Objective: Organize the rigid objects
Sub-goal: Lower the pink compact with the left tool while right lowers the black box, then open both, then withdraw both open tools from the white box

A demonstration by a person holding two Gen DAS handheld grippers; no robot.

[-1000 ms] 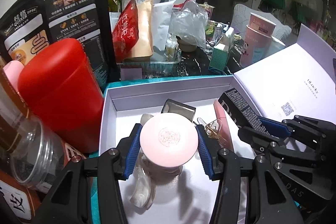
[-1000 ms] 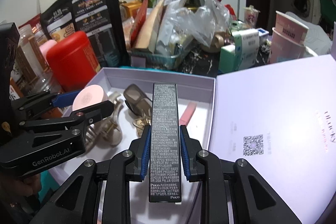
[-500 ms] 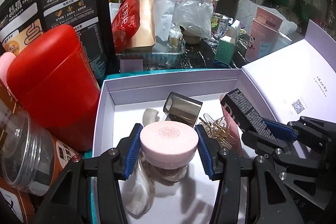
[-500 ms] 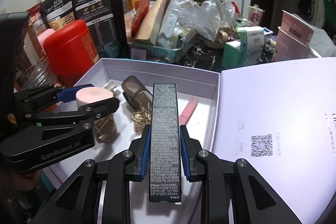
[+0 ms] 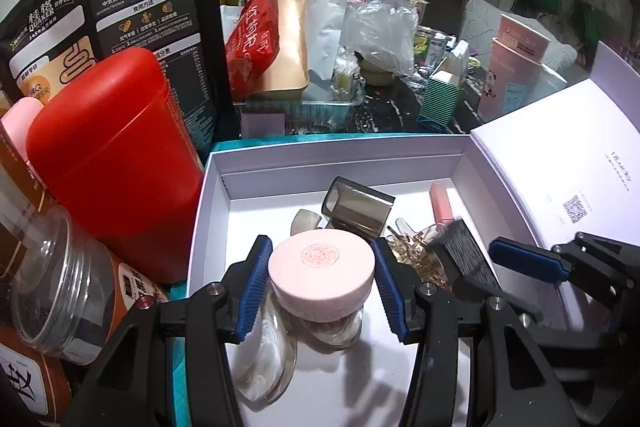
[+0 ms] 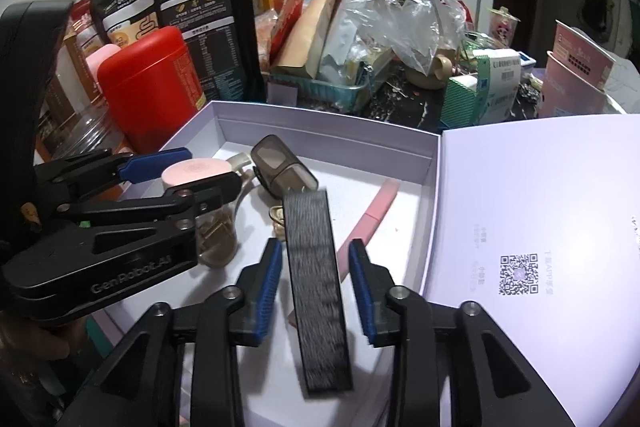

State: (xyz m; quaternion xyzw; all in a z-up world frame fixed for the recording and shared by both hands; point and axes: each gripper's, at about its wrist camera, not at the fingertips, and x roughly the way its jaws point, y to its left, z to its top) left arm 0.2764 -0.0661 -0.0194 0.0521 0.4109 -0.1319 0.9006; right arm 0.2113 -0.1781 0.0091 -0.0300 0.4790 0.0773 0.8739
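Looking along the left gripper (image 5: 322,291), we see its fingers closed on the pink jar (image 5: 322,273) over the white box (image 5: 340,157). From the right gripper (image 6: 316,291), fingers spread wide, the blurred black carton (image 6: 316,291) hangs unheld; it may knock the hair clips (image 6: 278,217).

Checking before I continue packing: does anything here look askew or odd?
Yes. The black carton hangs blurred and tilted between the open right hand-held gripper, touching neither pad, seemingly mid-drop above the white box.
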